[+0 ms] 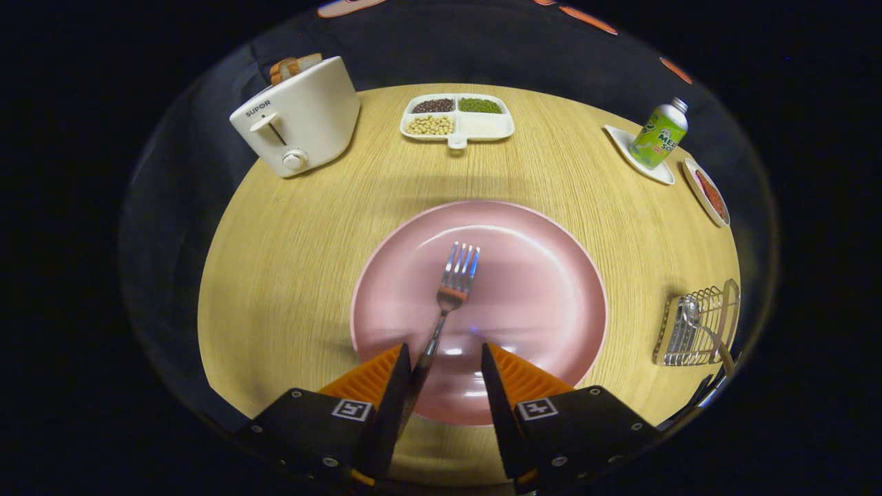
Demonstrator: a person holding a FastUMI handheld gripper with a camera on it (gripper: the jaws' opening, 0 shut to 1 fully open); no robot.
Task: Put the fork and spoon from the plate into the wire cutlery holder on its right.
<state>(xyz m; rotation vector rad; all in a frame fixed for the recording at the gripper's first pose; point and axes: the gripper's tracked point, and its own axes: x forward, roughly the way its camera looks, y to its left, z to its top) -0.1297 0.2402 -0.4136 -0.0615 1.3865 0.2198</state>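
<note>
A metal fork lies on the pink plate, tines pointing away from me. Its handle runs back between my fingers and lies close against the left one. My gripper is open, low over the near rim of the plate, with a gap on the right side of the handle. To the right of the plate stands the wire cutlery holder. A spoon rests inside it, bowl up.
A white toaster with bread in it stands at the far left. A divided tray of beans sits at the back. A green bottle on a white dish and a small bowl are at the far right.
</note>
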